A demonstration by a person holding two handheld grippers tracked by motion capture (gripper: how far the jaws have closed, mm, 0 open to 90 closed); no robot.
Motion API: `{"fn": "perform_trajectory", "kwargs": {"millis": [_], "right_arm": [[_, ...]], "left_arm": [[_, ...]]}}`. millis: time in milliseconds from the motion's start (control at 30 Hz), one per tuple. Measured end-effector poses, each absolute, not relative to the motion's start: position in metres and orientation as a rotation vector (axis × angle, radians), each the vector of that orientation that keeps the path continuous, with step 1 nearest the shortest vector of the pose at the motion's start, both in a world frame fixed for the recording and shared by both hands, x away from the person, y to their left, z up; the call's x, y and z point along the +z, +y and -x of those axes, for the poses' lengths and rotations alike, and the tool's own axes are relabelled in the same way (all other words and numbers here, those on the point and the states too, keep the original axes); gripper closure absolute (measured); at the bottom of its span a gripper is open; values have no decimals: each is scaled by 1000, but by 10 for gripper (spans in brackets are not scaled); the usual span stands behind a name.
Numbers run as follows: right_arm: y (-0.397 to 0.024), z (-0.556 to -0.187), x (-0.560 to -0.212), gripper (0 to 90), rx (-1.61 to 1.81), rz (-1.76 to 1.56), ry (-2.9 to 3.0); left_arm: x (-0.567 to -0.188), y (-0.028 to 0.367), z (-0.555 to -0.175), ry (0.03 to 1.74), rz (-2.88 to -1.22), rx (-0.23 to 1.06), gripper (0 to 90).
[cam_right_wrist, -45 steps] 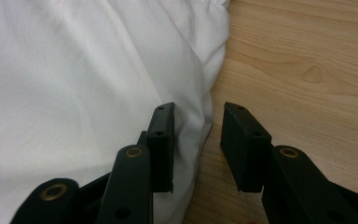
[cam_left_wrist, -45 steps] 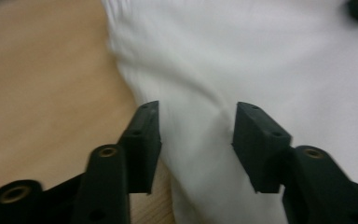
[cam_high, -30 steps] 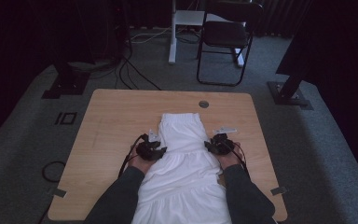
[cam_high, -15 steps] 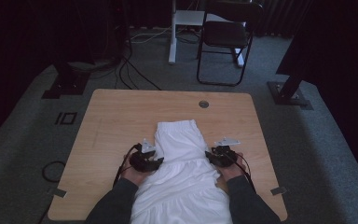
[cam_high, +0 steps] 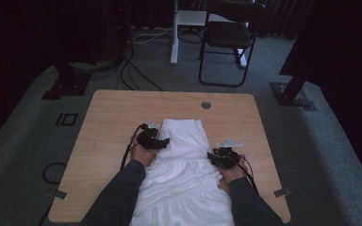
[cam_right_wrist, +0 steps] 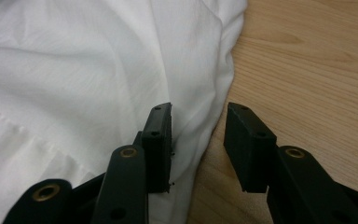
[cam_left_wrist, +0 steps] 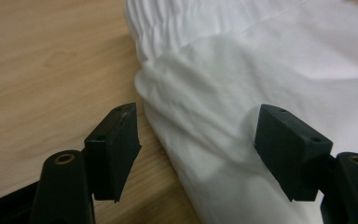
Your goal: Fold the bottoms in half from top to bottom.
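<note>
A white gathered garment (cam_high: 184,179) lies flat on the wooden table (cam_high: 118,113) and runs off the near edge between the person's forearms. My left gripper (cam_high: 153,140) sits at the cloth's left edge near its top. In the left gripper view its jaws have just been opening and now stand wide: the left gripper (cam_left_wrist: 198,112) straddles a folded edge of the garment (cam_left_wrist: 261,56) without pressing it. My right gripper (cam_high: 224,157) rests at the right edge. In the right gripper view the right gripper (cam_right_wrist: 199,109) has one jaw on the garment (cam_right_wrist: 74,70) and one over bare wood (cam_right_wrist: 317,70), with a gap between them.
A round cable hole (cam_high: 206,104) sits in the table's far side. Beyond the table stand a black chair (cam_high: 226,37) and a white post (cam_high: 174,33), with cables (cam_high: 136,70) on the carpet. Dark stand bases (cam_high: 68,87) (cam_high: 292,94) flank the table.
The left gripper drew back toward the person, then moved forward up the cloth's left edge. The right gripper shifted a little toward the person and stayed there.
</note>
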State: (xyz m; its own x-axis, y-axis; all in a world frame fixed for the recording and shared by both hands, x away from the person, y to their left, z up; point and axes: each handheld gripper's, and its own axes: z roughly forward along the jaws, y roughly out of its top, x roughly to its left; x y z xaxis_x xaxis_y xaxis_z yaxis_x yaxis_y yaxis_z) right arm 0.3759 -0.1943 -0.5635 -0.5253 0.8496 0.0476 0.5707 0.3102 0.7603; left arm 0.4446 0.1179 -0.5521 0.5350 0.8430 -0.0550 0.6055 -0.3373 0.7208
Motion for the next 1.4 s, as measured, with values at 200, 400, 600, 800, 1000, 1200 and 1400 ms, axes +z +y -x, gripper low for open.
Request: {"fn": "perform_trajectory", "kwargs": {"millis": [200,400,600,800,1000,1200,1400], "right_arm": [[-195,-375,-564,600,1069,-1264,2218],[-196,-380,-557,562,1051,-1264,2289],[-204,-395,-517,500,1219,-1312,2227],[-167,-447,-517,283,1062,-1352,2300],[-150,-475,-538,141,995,-1410,2268],[-141,-474,-553,98,909,-1365,2300],[-139,-472,-548,501,913,-1342,2290]], "left_arm": [[-556,116,-445,1143,-2073,474,302],[-558,116,-442,1115,-2070,490,326],[-558,114,-441,1101,-2075,489,361],[-558,111,-442,1100,-2069,493,364],[-558,111,-442,1097,-2070,491,367],[-558,111,-442,1098,-2075,493,369],[-555,107,-441,1087,-2091,453,535]]}}
